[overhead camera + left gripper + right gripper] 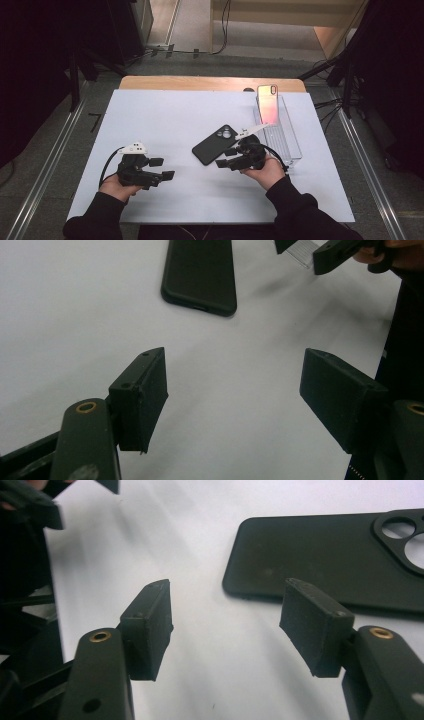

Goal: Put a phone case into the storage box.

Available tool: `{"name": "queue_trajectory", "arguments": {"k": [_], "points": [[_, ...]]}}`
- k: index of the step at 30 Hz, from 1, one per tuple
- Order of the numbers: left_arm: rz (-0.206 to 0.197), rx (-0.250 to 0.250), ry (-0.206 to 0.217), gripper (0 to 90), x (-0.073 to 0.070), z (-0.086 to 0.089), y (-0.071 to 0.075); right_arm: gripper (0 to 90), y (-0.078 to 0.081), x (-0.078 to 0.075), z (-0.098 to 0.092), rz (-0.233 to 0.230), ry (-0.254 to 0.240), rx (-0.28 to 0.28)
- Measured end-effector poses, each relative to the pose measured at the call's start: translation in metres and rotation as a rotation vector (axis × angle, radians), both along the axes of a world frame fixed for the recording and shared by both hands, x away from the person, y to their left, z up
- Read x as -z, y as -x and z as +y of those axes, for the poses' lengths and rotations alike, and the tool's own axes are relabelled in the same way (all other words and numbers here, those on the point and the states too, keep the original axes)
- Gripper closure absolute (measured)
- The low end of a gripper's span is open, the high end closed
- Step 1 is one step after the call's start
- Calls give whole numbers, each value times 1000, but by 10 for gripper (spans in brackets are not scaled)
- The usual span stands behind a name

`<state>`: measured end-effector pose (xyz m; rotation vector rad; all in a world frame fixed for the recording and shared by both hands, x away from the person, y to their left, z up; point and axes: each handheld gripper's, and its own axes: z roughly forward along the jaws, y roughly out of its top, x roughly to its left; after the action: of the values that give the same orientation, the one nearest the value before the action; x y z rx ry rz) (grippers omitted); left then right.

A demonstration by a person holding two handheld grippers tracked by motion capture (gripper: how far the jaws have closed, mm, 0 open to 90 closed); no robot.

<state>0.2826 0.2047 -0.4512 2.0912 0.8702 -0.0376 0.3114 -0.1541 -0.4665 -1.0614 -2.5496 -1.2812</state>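
Right gripper (227,622) jaws apart, nothing between; black phone case (320,560) flat on white surface (200,530), just beyond.

The person's forearms, in dark sleeves, come in from the bottom edge of the high view, angled slightly toward each other. The left hand (117,187) grips the left gripper (162,169) from below and behind, its body lying roughly level and its jaws pointing to the right. In the left gripper view those jaws stand wide apart with nothing between the pads (145,395). The right hand (267,170) cradles the right gripper (226,157) from beneath, the jaws pointing leftward toward the other gripper. In the right gripper view its jaws are parted, with nothing between the pads (152,622). The two grippers face each other, well apart.
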Motion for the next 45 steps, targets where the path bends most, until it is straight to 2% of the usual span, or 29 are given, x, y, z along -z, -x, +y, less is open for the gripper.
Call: {"name": "queue_trajectory", "arguments": {"k": [4,5,7,10,13,16,22,37,45], "points": [[0,0,2,277,0,0,0,295,6,-9,-12,-20,-48,-11],[-1,1,1,276,0,0,0,294,8,-11,-14,-22,-54,-13],[-1,0,1,277,0,0,0,286,12,-14,-20,-55,-53,-18],[-2,1,0,276,0,-1,0,274,17,-16,-28,-51,-65,-18],[-2,2,1,277,0,-1,0,272,22,-16,-36,-54,-64,-18],[-3,3,4,276,0,-1,0,256,28,-16,-43,-77,-58,-33],[-3,1,3,276,1,-1,0,203,37,-17,-56,-73,-12,-14],[1,4,5,276,1,-2,1,203,61,-5,-92,-63,1,40],[0,7,2,275,2,-2,1,203,67,0,-104,-54,-3,61]]}}
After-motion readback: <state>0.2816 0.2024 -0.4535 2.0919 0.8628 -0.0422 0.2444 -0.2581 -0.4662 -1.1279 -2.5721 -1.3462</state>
